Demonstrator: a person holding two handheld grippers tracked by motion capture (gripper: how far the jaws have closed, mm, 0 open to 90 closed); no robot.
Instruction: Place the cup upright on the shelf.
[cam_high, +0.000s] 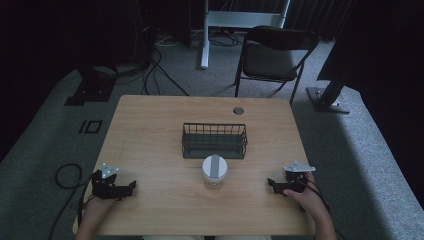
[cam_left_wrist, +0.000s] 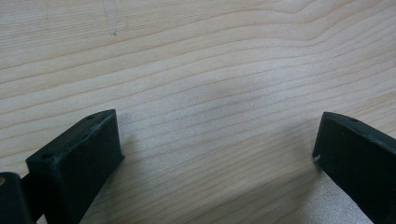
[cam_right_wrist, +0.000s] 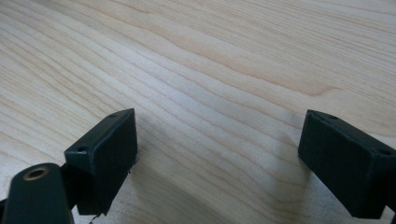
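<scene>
A wire basket (cam_high: 214, 140) stands mid-table, nothing visible inside. Just near of it sits a white jar (cam_high: 214, 171), lid on. The left gripper (cam_high: 131, 186) and right gripper (cam_high: 270, 182) rest near the front corners, well apart from the jar, jaws wide over bare table (cam_high: 150, 130).

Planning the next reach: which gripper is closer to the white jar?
The right gripper, though only slightly; the left gripper sits a little farther from the white jar.

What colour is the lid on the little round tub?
The tub's lid is white with a grey stripe across the middle, clearest in the high view.
</scene>
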